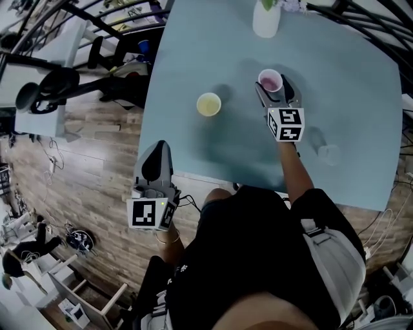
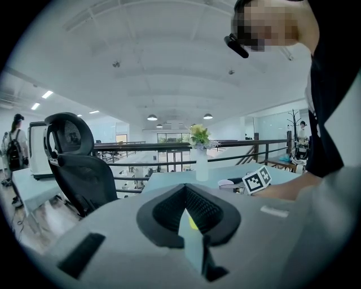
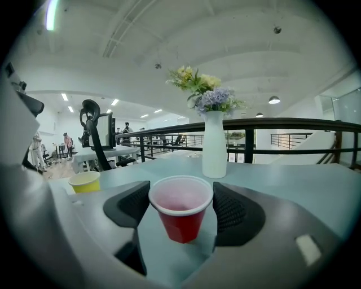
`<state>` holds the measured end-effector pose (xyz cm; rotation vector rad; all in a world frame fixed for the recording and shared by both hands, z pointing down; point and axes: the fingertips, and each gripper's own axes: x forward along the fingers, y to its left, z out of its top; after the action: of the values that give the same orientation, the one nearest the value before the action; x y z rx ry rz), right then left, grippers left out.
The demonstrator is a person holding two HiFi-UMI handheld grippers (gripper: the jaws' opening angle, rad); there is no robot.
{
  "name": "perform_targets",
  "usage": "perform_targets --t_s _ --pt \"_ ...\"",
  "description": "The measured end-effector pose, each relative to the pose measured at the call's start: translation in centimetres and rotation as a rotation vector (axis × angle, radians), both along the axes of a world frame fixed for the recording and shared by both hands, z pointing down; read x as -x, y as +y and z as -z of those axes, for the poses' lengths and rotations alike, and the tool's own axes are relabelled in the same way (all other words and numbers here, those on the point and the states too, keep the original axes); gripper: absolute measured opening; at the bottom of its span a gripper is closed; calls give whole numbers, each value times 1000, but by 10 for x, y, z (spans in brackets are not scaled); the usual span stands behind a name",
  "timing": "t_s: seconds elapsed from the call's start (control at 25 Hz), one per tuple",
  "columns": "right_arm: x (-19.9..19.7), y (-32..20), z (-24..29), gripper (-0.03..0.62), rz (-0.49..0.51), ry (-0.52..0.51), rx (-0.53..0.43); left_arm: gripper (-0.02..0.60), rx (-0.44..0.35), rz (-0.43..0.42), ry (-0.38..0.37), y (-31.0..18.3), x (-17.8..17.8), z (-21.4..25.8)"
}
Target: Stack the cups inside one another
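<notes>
A red cup (image 1: 270, 80) (image 3: 180, 211) stands upright on the light blue table (image 1: 348, 84), between the jaws of my right gripper (image 1: 272, 85) (image 3: 180, 197). The pads sit right at its rim on both sides, the rim looks round and unsqueezed, and I read the gripper as open. To its left a yellow cup (image 1: 208, 104) (image 3: 85, 181) stands alone. A clear cup (image 1: 328, 153) stands at the right of my right arm. My left gripper (image 1: 161, 145) (image 2: 185, 187) hangs at the table's near left edge, shut and holding nothing.
A white vase with flowers (image 1: 266, 18) (image 3: 214, 144) stands at the table's far edge, just behind the red cup. An office chair (image 2: 79, 163) and a desk are off the table's left side. A railing runs behind the table.
</notes>
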<state>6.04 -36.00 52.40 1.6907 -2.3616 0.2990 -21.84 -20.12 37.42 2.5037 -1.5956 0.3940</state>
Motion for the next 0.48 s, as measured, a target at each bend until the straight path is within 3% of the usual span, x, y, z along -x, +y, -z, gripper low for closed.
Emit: perform_targets --t_s 0.48 --pt "31 31 75 348 121 -96 -124 -8 -25 9 36 6 -8 7"
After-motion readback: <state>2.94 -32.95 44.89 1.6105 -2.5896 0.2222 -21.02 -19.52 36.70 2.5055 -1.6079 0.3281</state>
